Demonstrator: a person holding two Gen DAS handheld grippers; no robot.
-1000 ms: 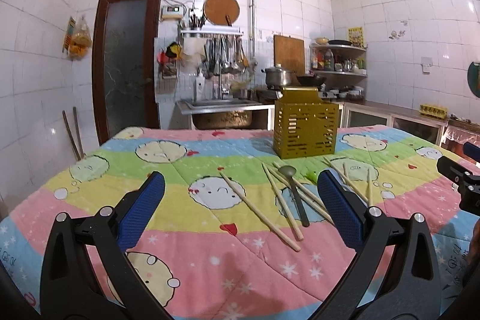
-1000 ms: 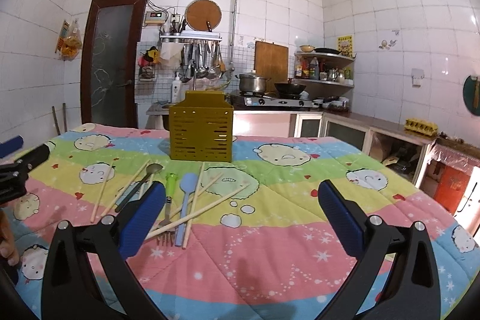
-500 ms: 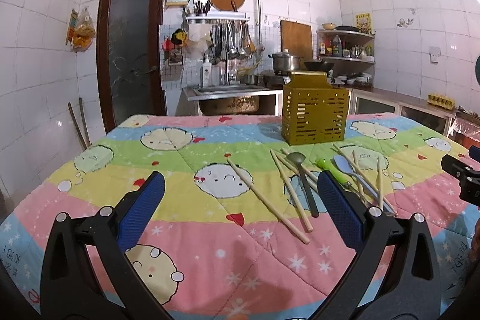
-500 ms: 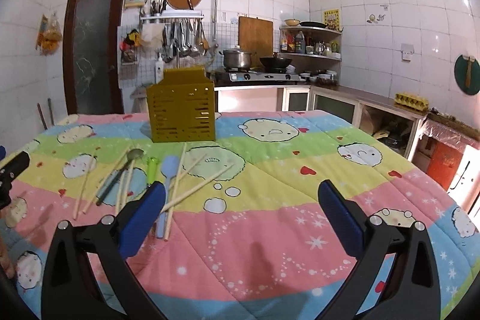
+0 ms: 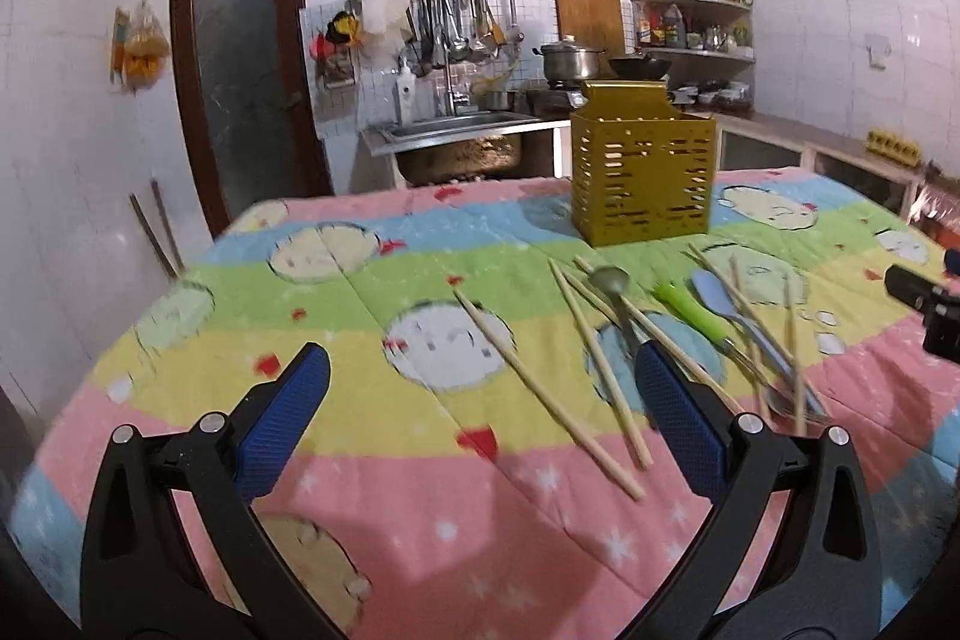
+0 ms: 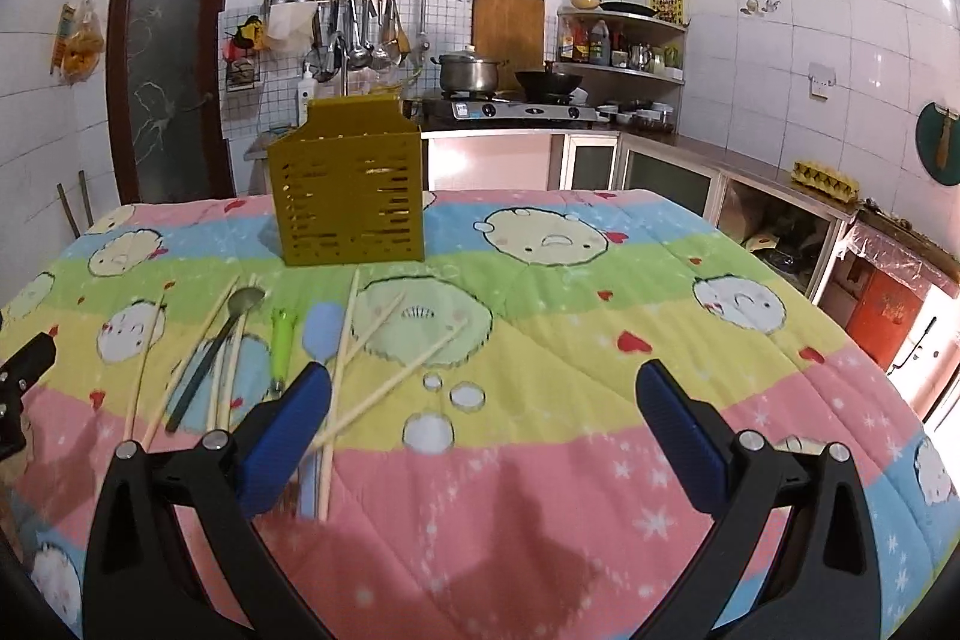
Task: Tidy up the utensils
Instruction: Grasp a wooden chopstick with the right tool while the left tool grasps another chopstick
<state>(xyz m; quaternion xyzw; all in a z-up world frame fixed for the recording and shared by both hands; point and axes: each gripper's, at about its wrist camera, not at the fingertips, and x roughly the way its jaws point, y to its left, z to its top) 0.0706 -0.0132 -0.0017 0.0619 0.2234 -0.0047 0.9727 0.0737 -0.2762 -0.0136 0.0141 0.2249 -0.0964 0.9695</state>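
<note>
While both tools gape wide and empty, left tool [image 5: 480,400] above chopsticks [image 5: 543,394], right tool [image 6: 483,418] beside them, holder [image 6: 348,196] beyond.

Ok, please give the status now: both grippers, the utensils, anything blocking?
Left gripper open, empty. Right gripper open, empty. Chopsticks, spoon loose on quilt; yellow holder upright behind. Nothing blocking.

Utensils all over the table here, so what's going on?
A person holds a gripper in each hand over a cartoon-print quilt. The left gripper and right gripper are both open and empty. Wooden chopsticks, a metal spoon, a green-handled utensil and a blue spoon lie loose before the yellow slotted holder. Nothing is picked up yet.
</note>
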